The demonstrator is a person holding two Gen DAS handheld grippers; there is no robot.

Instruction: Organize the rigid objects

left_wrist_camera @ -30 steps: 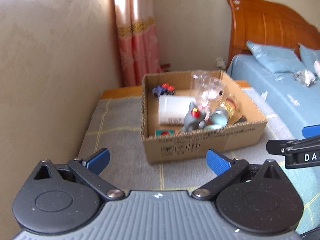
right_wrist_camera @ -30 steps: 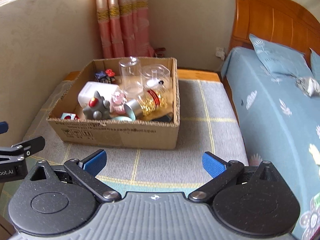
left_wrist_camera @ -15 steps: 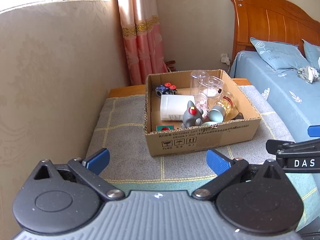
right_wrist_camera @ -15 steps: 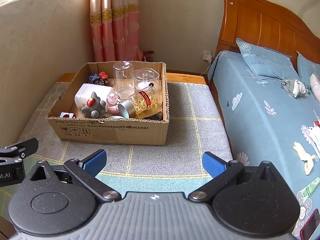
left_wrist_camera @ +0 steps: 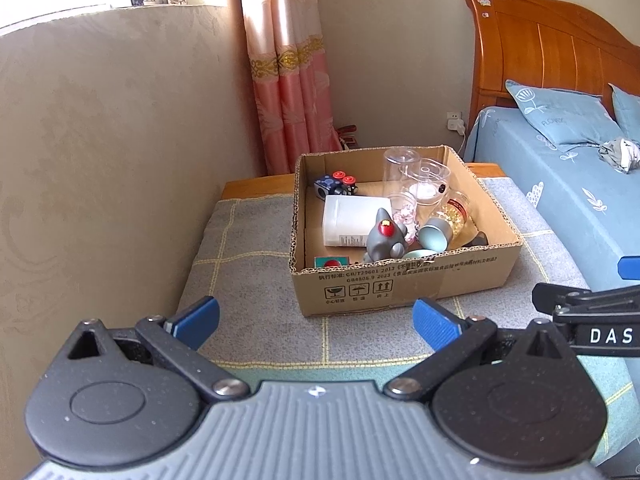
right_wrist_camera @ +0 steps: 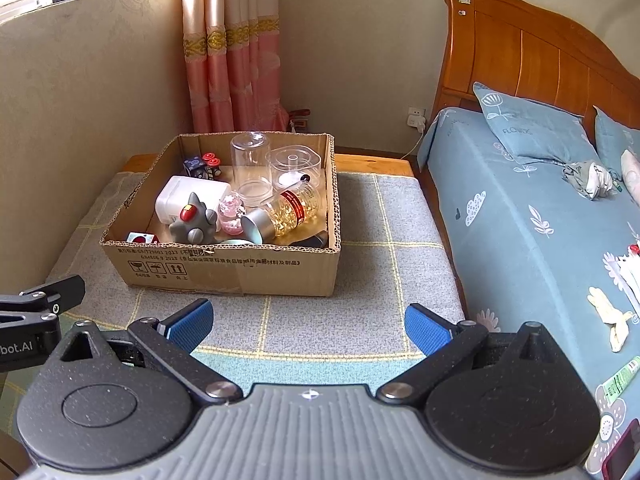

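Note:
An open cardboard box (left_wrist_camera: 404,284) (right_wrist_camera: 224,268) sits on a grey checked mat (left_wrist_camera: 248,264) (right_wrist_camera: 384,248). Inside lie a white bottle (left_wrist_camera: 352,220) (right_wrist_camera: 180,200), a grey shark-like toy (left_wrist_camera: 386,238) (right_wrist_camera: 194,220), clear plastic containers (left_wrist_camera: 428,178) (right_wrist_camera: 252,168), a bottle of golden capsules (right_wrist_camera: 288,212), a small pink item (right_wrist_camera: 231,216) and a blue toy with red caps (left_wrist_camera: 334,185) (right_wrist_camera: 204,165). My left gripper (left_wrist_camera: 316,322) and my right gripper (right_wrist_camera: 308,322) both hang open and empty above the mat, well short of the box's front wall.
A bed with blue bedding (right_wrist_camera: 540,216) and a wooden headboard (right_wrist_camera: 532,52) runs along the right. A beige wall (left_wrist_camera: 100,168) stands on the left, with pink curtains (left_wrist_camera: 292,92) in the corner. Small items lie on the bed's near edge (right_wrist_camera: 616,316).
Both grippers have pulled back and risen away from the box, which now looks smaller and farther off. Jaws stay open; nothing in the box has moved.

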